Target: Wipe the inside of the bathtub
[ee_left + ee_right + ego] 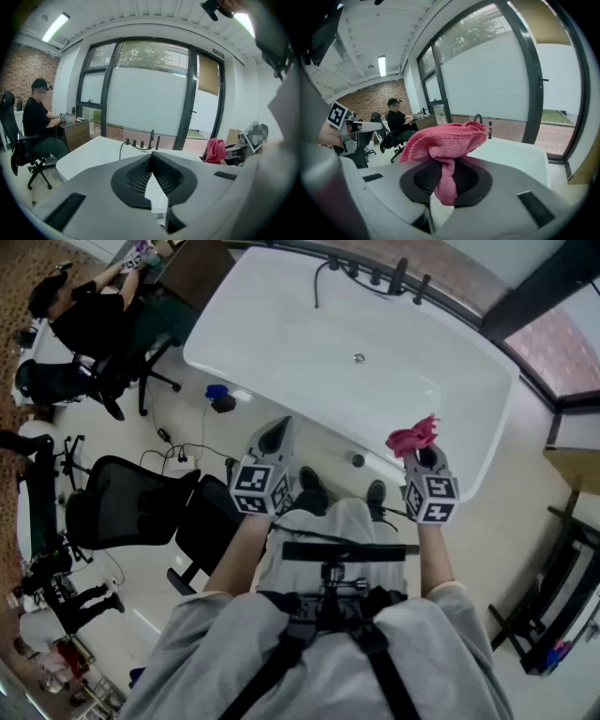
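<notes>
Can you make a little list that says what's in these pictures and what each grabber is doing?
tub: white, big, right in front
cloth: pink, bunched up, held in the air at the tub's near edge
right gripper: fingers shut on the cloth
left gripper: fingers together, nothing in them
taps: black, at the tub's far end
drain: small, round, in the tub's floor
other person: sits at a desk, far left
wiping: not begun, it seems

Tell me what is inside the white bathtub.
Inside the white bathtub only a small round metal drain shows. The pink cloth is clamped in the right gripper. Its near inner wall is hidden by the rim.
</notes>
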{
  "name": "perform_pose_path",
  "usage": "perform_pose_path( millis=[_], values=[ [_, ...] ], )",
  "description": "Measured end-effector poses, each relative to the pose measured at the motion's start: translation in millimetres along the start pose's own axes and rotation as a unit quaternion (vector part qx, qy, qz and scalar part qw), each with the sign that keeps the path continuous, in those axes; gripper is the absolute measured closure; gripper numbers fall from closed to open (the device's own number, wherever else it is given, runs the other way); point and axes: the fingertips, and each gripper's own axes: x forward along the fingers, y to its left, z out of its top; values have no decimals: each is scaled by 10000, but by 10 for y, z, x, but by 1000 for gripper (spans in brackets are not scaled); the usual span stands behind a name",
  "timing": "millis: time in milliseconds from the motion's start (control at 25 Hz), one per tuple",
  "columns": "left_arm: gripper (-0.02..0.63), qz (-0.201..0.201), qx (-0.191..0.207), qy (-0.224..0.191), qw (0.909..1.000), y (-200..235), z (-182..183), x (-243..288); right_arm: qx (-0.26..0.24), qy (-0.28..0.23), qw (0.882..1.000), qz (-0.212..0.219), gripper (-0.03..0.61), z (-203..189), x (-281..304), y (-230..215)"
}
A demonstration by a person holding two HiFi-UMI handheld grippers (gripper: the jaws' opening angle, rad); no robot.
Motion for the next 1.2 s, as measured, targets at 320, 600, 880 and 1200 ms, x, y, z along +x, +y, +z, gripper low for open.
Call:
perform_pose_path(
  millis=[320,600,880,1200],
  values=[
    [609,-155,203,68,9997,636,67,-77,118,-43,9999,-10,520,92,372,588],
    [609,-498,317,181,9981,849,49,-117,257,-48,9996,-51,520,170,542,990],
    [610,-404,230,117,9989,689,-11,-135,177,-123,9988,449,520,256,582,1196],
    [609,94,404,-95,9991,554,116,-389,-100,-159,9944,1044,520,259,565,1218]
  ],
)
